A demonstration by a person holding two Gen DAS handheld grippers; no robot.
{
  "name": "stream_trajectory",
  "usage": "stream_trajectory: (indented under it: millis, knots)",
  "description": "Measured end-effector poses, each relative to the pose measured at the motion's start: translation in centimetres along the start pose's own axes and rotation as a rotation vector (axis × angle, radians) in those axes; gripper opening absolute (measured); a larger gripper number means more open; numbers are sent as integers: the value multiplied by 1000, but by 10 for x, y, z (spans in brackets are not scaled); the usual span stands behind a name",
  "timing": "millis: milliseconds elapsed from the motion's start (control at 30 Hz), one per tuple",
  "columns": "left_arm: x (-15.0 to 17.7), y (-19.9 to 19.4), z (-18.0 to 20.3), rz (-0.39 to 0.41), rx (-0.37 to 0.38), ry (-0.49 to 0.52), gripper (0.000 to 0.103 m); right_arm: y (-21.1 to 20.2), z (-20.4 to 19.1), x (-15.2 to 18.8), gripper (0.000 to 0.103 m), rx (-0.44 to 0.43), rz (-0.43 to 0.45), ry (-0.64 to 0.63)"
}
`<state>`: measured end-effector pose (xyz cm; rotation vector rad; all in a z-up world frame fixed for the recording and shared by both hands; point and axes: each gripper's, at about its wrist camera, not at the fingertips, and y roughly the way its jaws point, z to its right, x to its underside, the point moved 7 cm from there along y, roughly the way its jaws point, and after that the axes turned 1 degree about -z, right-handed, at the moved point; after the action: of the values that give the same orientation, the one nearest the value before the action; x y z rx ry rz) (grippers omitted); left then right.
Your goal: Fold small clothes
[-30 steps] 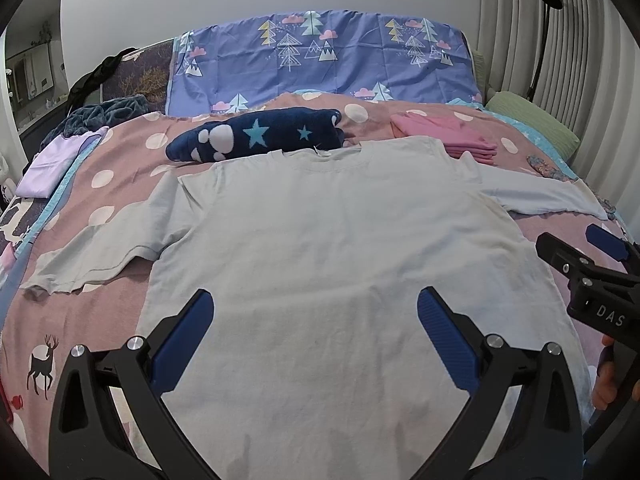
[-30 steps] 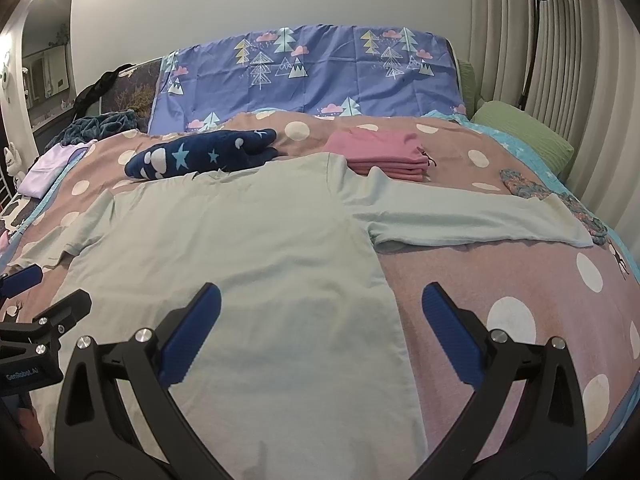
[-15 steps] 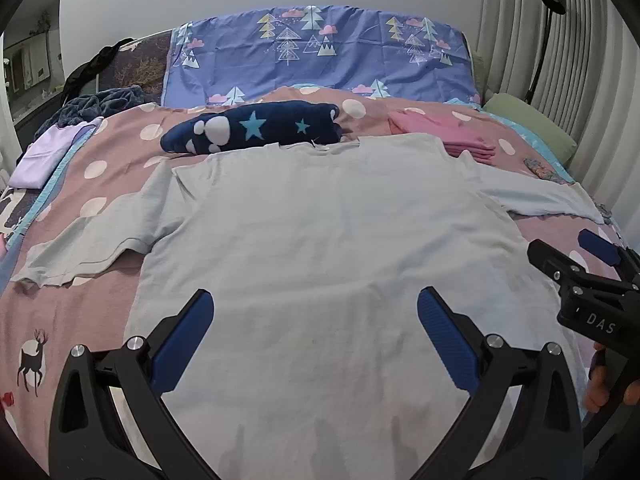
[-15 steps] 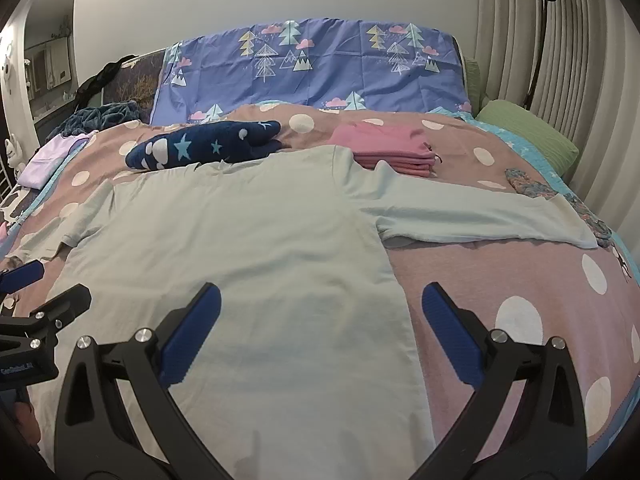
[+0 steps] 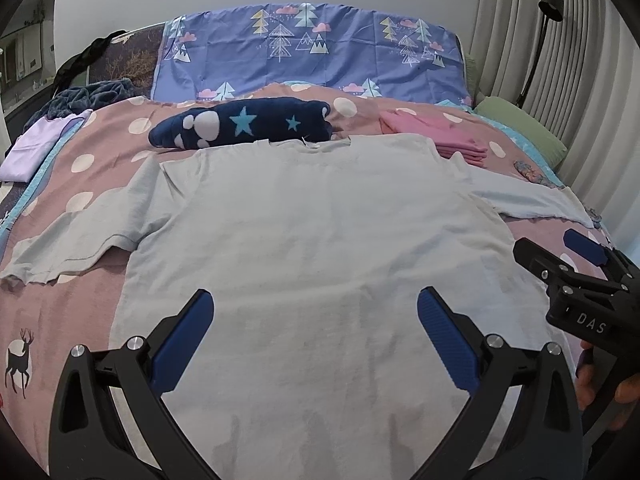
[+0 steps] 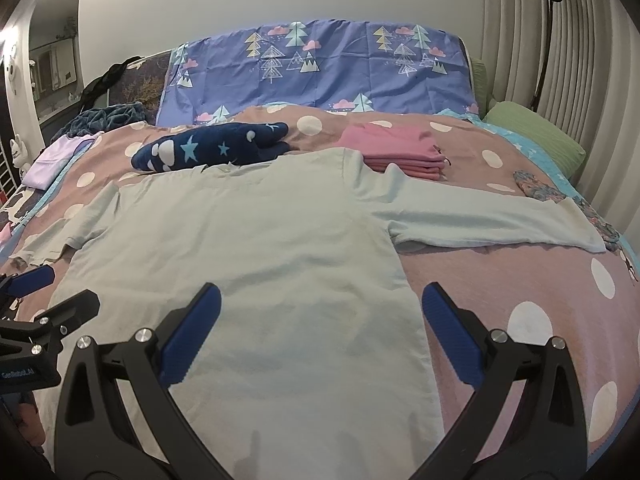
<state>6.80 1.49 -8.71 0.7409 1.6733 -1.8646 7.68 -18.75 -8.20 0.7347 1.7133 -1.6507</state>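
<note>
A pale grey long-sleeved shirt (image 5: pixel 320 232) lies flat on the bed, neck away from me, both sleeves spread sideways. In the right wrist view the same shirt (image 6: pixel 248 248) fills the middle, its right sleeve (image 6: pixel 492 220) stretched across the pink cover. My left gripper (image 5: pixel 314 340) hovers open over the shirt's lower body, holding nothing. My right gripper (image 6: pixel 320 336) hangs open above the shirt's lower right edge, also empty. Each gripper shows at the other view's border: the right gripper (image 5: pixel 560 256) at the right edge, the left gripper (image 6: pixel 52 292) at the left edge.
A navy star-patterned folded garment (image 5: pixel 244 126) and a pink folded stack (image 5: pixel 436 134) lie beyond the shirt's collar. A lilac item (image 5: pixel 36 144) rests far left, a green pillow (image 5: pixel 520 124) far right. Pink polka-dot bedcover (image 6: pixel 520 280) lies bare to the right of the shirt.
Both grippers have drifted slightly back and up, so the shirt sits a little lower and farther in view. Both stay open; the shirt has not moved.
</note>
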Motion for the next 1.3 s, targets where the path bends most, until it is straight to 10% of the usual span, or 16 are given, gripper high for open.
stream_trajectory:
  millis: [300,567,867,1033,1300]
  knots:
    - [-2,4,-7,2,50,-38,102,4,-6,-4,101,-19,4,-10]
    - [-5,8,-56,18,277,-437,102,0,-11,-11,101,-176,8,96]
    - [4,14,-199,95,-14,-568,100,23,-1,0,101,-113,-71,85]
    - [39,11,-318,67,-126,-778,41,35,17,7,101,-48,-100,133]
    - [71,4,-435,124,-253,-1024,36,51,17,14,101,-42,-144,151]
